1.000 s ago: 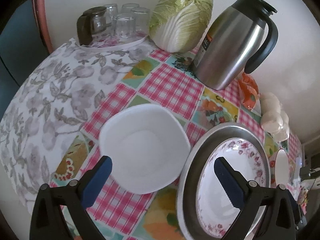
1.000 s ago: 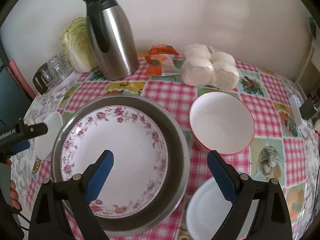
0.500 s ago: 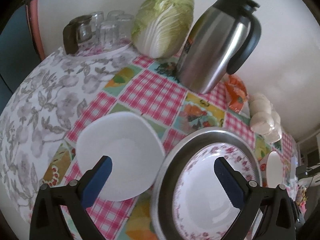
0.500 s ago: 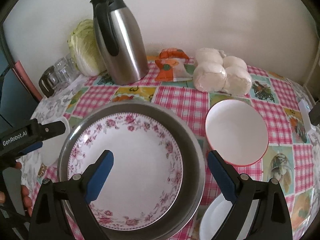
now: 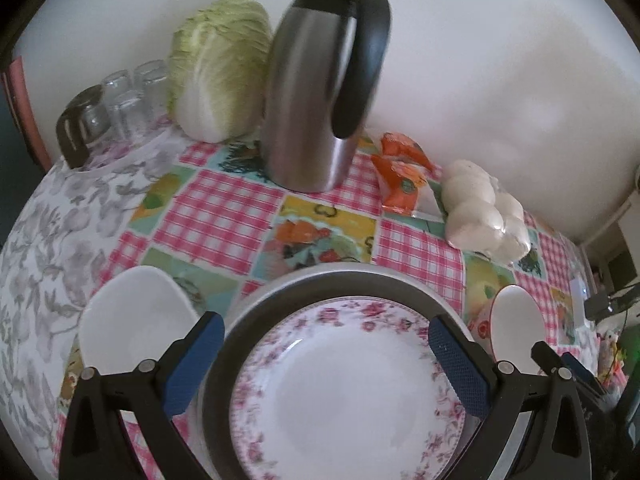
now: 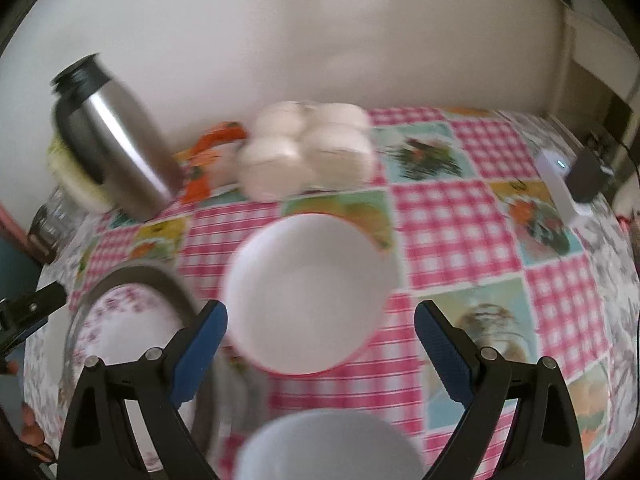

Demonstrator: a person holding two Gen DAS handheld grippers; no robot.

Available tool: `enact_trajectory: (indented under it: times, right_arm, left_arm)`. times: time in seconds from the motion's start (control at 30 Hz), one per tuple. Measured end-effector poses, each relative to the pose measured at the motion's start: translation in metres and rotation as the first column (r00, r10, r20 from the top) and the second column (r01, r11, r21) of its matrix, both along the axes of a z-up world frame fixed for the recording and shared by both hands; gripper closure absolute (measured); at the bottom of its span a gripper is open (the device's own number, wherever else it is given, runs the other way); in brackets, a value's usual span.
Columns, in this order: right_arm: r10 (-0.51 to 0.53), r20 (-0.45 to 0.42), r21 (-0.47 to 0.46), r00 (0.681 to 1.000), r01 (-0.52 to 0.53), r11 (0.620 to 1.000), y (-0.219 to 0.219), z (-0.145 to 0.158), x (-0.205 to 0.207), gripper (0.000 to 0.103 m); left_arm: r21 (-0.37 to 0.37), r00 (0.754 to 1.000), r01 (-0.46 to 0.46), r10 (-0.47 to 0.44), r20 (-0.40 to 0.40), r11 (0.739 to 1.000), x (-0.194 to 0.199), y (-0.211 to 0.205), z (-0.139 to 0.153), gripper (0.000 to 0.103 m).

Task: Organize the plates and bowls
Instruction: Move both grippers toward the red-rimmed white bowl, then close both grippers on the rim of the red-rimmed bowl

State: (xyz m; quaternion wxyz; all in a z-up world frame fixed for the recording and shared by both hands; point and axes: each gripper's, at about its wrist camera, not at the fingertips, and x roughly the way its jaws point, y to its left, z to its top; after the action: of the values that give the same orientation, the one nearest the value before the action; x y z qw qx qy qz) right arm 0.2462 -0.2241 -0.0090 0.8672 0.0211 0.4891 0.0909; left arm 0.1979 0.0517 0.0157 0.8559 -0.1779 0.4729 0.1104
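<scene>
Two dishes sat nested at the centre of the left wrist view: a glossy round plate (image 5: 344,384) with a pink floral border lay inside a wide, dull grey metal basin (image 5: 260,308), both on the table's checked pink-and-picture cloth (image 5: 224,216). Just left of the basin rested a plain white bowl (image 5: 132,316) with a softly squared rim, and to the right stood a round white bowl with a red outside (image 6: 308,292), which filled the middle of the right wrist view; another white dish (image 6: 328,444) showed at that view's lower edge, blurred. The left gripper (image 5: 322,354) stood wide open and empty above the floral plate, its ribbed blue pads either side of it. The right gripper (image 6: 320,342) was likewise spread wide, holding nothing, framing the red-rimmed bowl. Further back stood a brushed-steel jug (image 5: 320,92) with a black handle, a pale green cabbage (image 5: 220,68), upturned clear glasses (image 5: 128,100), an orange packet (image 5: 400,176) and a bag of smooth white buns (image 5: 484,212). Compared with half a second before, the left view had swung from the squared bowl to centre on the floral plate, and the right view had swung from the basin to the red-rimmed bowl, with motion blur throughout.
</scene>
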Motion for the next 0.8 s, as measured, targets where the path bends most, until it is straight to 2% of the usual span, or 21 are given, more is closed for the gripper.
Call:
enact_trajectory:
  times: [0.2,0.43,0.7,0.8]
  right_arm:
    - [-0.049,-0.017,0.002,0.999,0.049,0.999,-0.031,-0.006,0.012,0.008]
    - [-0.039,-0.018,-0.017,0.999,0.039,0.999,-0.031,-0.011,0.017,0.008]
    - [-0.016,-0.038,0.027,0.999,0.017,0.999,-0.028,-0.015,0.02,0.009]
    - [-0.007,-0.044,0.034,0.999,0.009,0.999,-0.025,-0.018,0.02,0.01]
  left_arm:
    - [0.081,1.0,0.004,-0.001,-0.029,0.997,0.007,-0.011,-0.002,0.0]
    - [0.068,0.999,0.003,0.001,-0.054,0.998,0.017,-0.027,0.004,0.0]
    - [0.031,0.993,0.064,-0.06,-0.098,0.997,0.051,-0.061,0.011,0.002]
    - [0.039,0.99,0.094,-0.09,-0.105,0.995,0.064,-0.074,0.013,0.006]
